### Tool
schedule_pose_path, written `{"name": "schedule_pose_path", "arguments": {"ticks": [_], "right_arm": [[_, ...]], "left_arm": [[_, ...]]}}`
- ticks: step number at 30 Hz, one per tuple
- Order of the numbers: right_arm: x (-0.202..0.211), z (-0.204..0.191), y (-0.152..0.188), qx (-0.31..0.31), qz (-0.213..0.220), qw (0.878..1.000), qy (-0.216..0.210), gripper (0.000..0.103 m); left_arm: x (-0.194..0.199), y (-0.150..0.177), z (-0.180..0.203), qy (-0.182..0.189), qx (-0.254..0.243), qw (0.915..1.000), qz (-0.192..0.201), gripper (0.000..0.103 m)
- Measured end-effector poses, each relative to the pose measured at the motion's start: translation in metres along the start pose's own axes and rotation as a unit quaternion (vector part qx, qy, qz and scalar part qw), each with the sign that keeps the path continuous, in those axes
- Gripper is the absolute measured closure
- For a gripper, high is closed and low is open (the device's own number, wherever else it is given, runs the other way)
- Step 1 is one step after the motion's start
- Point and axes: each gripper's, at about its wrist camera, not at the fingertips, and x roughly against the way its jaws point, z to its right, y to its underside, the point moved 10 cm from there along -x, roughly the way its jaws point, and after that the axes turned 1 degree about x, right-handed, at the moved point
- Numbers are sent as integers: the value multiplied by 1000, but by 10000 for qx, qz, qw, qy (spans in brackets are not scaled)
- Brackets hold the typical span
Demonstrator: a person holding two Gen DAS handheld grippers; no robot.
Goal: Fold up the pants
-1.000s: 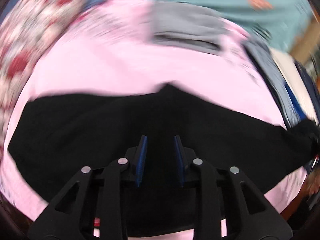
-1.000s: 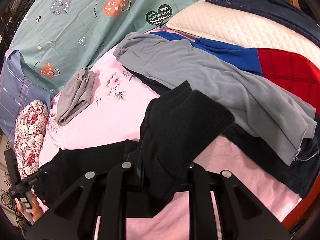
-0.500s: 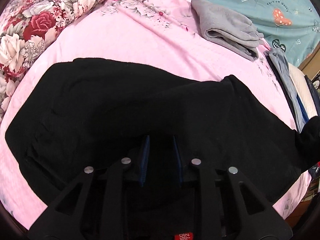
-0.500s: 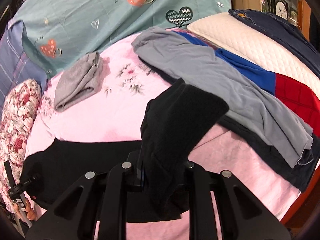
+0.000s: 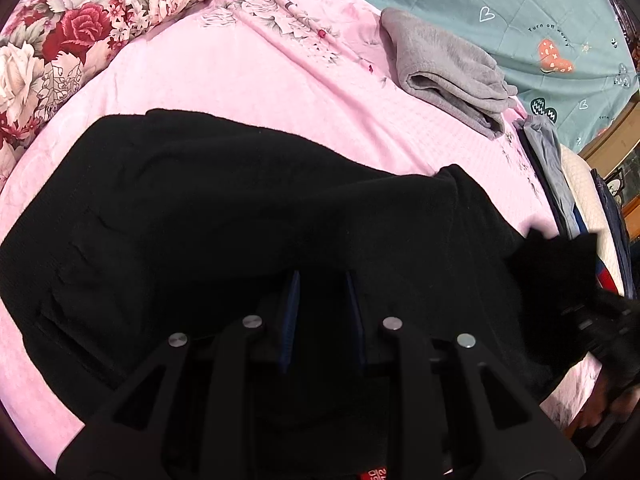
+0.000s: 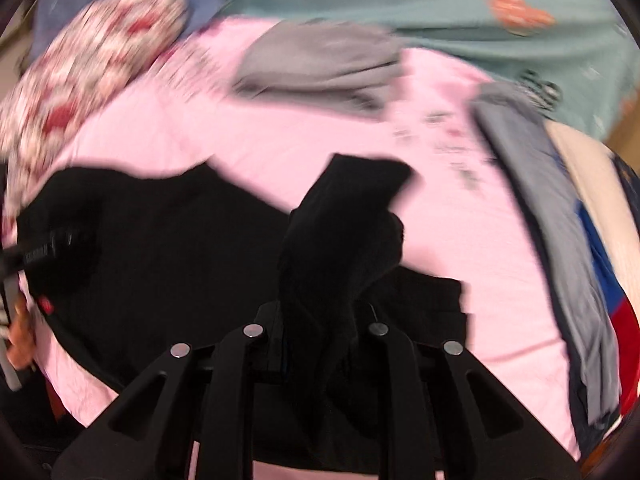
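Note:
Black pants lie spread across a pink bedsheet. My left gripper hovers low over the pants' near part, jaws open with a gap between the blue pads, nothing in them. My right gripper is shut on a bunched end of the pants, which sticks up from the jaws. It shows at the right edge of the left wrist view. The right wrist view is motion-blurred.
Folded grey pants lie on the sheet further back. A floral pillow is at the left. A teal quilt lies behind. A pile of grey, blue and red clothes lies at the right.
My right gripper has swung left with the pants' end, over the spread pants. My left gripper has come lower and closer over the pants, still open.

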Motion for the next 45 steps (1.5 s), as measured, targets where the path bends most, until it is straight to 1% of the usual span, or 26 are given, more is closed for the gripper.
{"name": "schedule_pose_path", "arguments": {"ticks": [2,4,5,6,9,10,12,14,15,17,19,20,21,22,26,29,31,33,36,37,39,40,41,42,44,45], "right_arm": [[-19,-22,8,201,-199,9996,-14,82],[-28,-36,13,401,-312,9987,22,72],[-26,-41,14,485,-310,9983,-19,59],[-19,-47,14,552,-324,9977,-225,52],[4,-53,9,479,-448,9940,-871,50],[16,-50,1,392,-462,9921,-1099,49],[35,-32,-24,86,-297,9926,-1172,49],[52,-4,-58,-380,108,9920,-1198,49],[54,6,-67,-549,192,9909,-1211,49],[48,20,-68,-870,165,9880,-1269,49],[32,8,-47,-829,-19,9861,-1441,54],[26,1,-38,-777,-124,9857,-1490,72],[17,-8,-25,-727,-276,9846,-1564,93],[8,-20,-12,-682,-417,9826,-1678,96],[-5,-42,7,-580,-546,9786,-1898,96],[-22,-38,2,-553,-544,9834,-1642,96],[-40,-44,3,-583,-673,9822,-1654,96],[-46,-46,1,-475,-499,9864,-1492,99],[-42,-47,4,-306,-396,9896,-1349,97],[-39,-47,3,-290,-406,9892,-1375,96],[-27,-42,7,-491,-414,9831,-1713,86],[-15,-40,8,-654,-329,9770,-2001,80],[-1,-37,9,-769,-203,9724,-2194,62],[9,-33,10,-820,-83,9705,-2265,46],[34,-22,16,-889,271,9688,-2298,38],[42,-20,19,-910,354,9682,-2305,38]], "left_arm": [[0,1,0,33,2,10000,-6,79],[0,0,0,70,16,10000,-6,79],[-1,0,0,88,23,10000,-10,79],[-1,0,0,107,35,9999,-11,79],[-1,0,0,143,57,9999,-6,79],[-1,0,-1,159,77,9998,-6,79],[-1,0,-1,189,103,9998,-3,79],[-1,0,-2,230,139,9996,0,79],[-1,0,-2,259,160,9995,-2,79],[-1,-1,-3,315,208,9993,-11,79],[-1,0,-3,323,220,9992,-16,79],[-1,0,-2,303,203,9993,-16,79],[-1,0,-2,280,184,9994,-14,79],[-1,0,-1,257,161,9995,-10,79],[-2,0,0,195,139,9997,2,79],[-3,0,-1,173,165,9997,-15,79],[-4,0,-1,169,190,9997,-42,79],[-3,-2,-2,227,237,9995,-19,79],[4,-1,-5,361,420,9984,-145,79],[11,-1,-7,373,481,9980,-182,76],[48,-7,-19,291,644,9974,170,45],[71,-11,-30,160,808,9956,436,16],[87,-12,-41,27,967,9935,604,10],[104,-11,-55,-173,1182,9902,726,10],[127,-1,-85,-457,1684,9825,651,10],[130,4,-92,-444,1864,9798,569,10]]}}
